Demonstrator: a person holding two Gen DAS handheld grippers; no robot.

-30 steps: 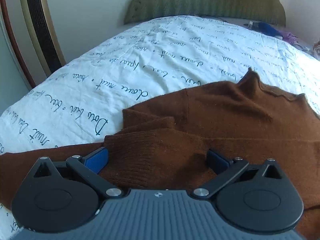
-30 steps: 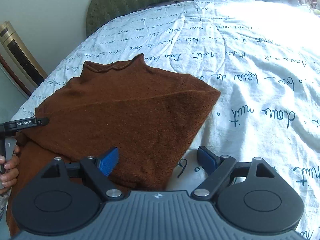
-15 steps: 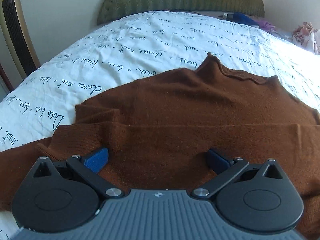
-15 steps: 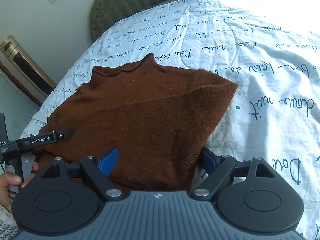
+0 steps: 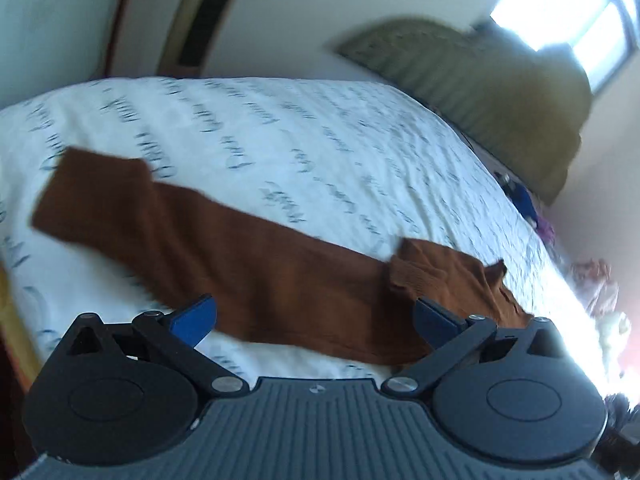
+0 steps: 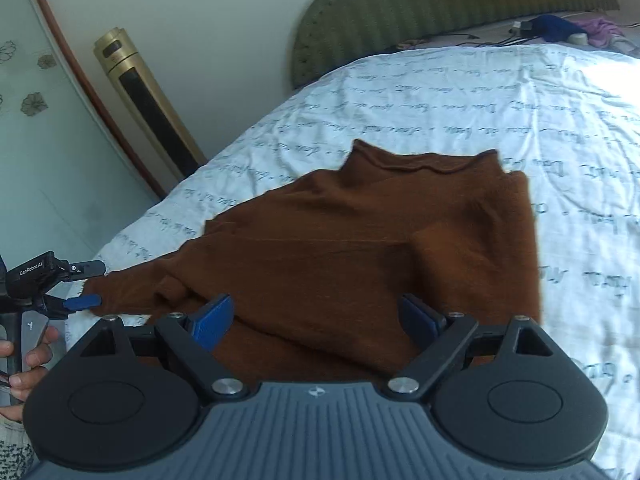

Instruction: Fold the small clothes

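Brown sweater lies flat on the bed, collar toward the headboard, one sleeve stretched sideways, apparently unfolded. My right gripper and left gripper stand spread, pinching nothing.

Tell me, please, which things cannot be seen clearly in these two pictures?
- Sweater hem, right wrist view: hidden behind the right gripper body.
- Script on the bedspread, left wrist view: motion blur makes it unreadable.
- Person's hand, right wrist view: cut off by the left edge.
- Items by the headboard: too small to identify.
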